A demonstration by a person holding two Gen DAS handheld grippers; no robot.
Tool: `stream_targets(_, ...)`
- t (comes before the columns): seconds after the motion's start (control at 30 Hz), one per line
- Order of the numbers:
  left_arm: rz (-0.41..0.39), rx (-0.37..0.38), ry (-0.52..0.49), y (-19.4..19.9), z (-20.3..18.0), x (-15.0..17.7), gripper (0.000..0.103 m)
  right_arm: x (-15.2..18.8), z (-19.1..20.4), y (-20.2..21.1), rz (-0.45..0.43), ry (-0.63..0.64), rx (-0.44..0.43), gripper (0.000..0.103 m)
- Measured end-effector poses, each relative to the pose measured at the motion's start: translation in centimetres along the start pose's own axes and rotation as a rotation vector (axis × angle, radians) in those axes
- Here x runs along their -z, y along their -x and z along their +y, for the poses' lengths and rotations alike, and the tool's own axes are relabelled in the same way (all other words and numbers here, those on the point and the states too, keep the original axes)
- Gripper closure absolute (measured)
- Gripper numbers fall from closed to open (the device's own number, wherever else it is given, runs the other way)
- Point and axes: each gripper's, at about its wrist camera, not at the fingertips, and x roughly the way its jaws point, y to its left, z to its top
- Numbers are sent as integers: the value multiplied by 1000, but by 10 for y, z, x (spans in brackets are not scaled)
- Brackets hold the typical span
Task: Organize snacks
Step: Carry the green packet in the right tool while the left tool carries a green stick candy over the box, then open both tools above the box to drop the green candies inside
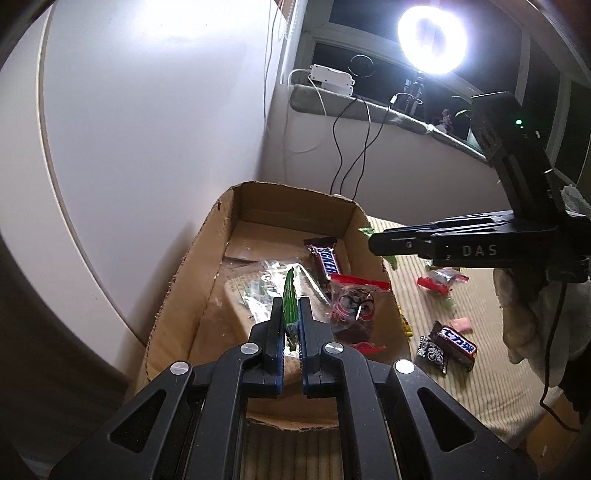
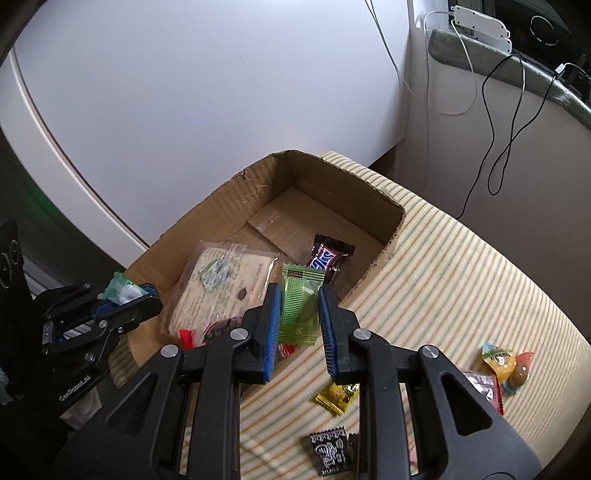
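Note:
My left gripper (image 1: 290,302) is shut on a thin green snack packet (image 1: 289,295), seen edge-on, above the open cardboard box (image 1: 177,273). In the right wrist view the same gripper (image 2: 149,295) holds this green-and-white packet (image 2: 122,291) over the box's near left corner. My right gripper (image 2: 300,290) is shut on a light green packet (image 2: 299,306) above the box's (image 2: 221,199) near right edge; it enters the left wrist view from the right (image 1: 373,243). In the box lie a Snickers bar (image 1: 325,264), a clear biscuit packet (image 2: 221,280) and a red-edged bag (image 1: 354,302).
The box stands on a striped cloth (image 2: 443,266) beside a white wall. Several loose snacks lie on the cloth to the right: a yellow candy (image 2: 337,398), a black patterned packet (image 2: 330,450), a small Snickers (image 1: 456,345). A ring light (image 1: 430,35) glares behind.

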Motion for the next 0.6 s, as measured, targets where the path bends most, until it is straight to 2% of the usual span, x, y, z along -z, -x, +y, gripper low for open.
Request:
stream_targets(0.4,5,-13,-3,-2,-2,-2,97,-6,3,-13,3,7,-6,80)
stream_targets(0.43,4,-16,-4,-2,-2,-2,95,-6,3,-13,1,7,-4,77)
stream_targets(0.5,1,-31,-2,-1,-2,-2,79,-7,2,-11,-8,6,-2,63)
stream_targets(0.57,-4,-36,-2,-1,-2,-3,60,-6,1,-9,-22,5,-1,39)
stream_targets(0.6,-8,-38,-3,0,-2,-3,55,-6,1,-7,-31,2,1,36)
